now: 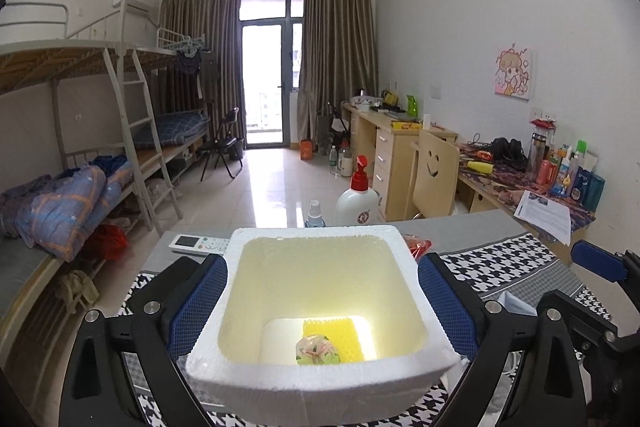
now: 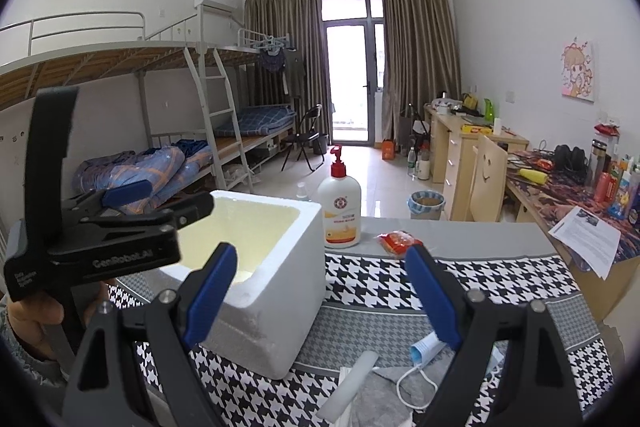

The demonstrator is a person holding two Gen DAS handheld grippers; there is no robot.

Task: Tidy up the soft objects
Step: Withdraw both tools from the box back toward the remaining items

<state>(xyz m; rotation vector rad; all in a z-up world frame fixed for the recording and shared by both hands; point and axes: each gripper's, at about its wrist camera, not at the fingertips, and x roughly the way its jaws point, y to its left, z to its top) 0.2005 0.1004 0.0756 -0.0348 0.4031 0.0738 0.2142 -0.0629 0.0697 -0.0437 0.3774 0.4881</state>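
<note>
White foam box (image 1: pixel 320 379) standing open-topped on the houndstooth cloth (image 2: pixel 360 283), likely serving as the bin for the soft things. Already inside, on the floor of the box: a yellow nubbed sponge (image 1: pixel 340 341) lying flat, and a small floral pouch-like soft item (image 1: pixel 317 350) resting just in front of it, partly over it. Left gripper (image 1: pixel 320 291) spread wide around the box, blue pads flanking both side walls, apparently clear of them or at most grazing, nothing pinched; placed this way probably because a drop into the box has been finished and the claw now straddles the rim. Seen from the right wrist view, the same left gripper (image 2: pixel 160 203) hovering over the box's near-left corner, held by a hand (image 2: pixel 36 311) at the frame edge. Right gripper (image 2: pixel 320 291) also wide open and empty, poised above the cloth beside the box, aimed toward what seems to be next: a blue-and-white face mask (image 2: pixel 426 347) with its white ear loop, a grey cloth (image 2: pixel 380 395) and a pale strip lying near the front edge. Farther off on the table, a red snack packet (image 2: pixel 398 242), a pump bottle (image 2: pixel 340 211) just behind the box, and a remote control (image 1: pixel 196 243) to the left.
</note>
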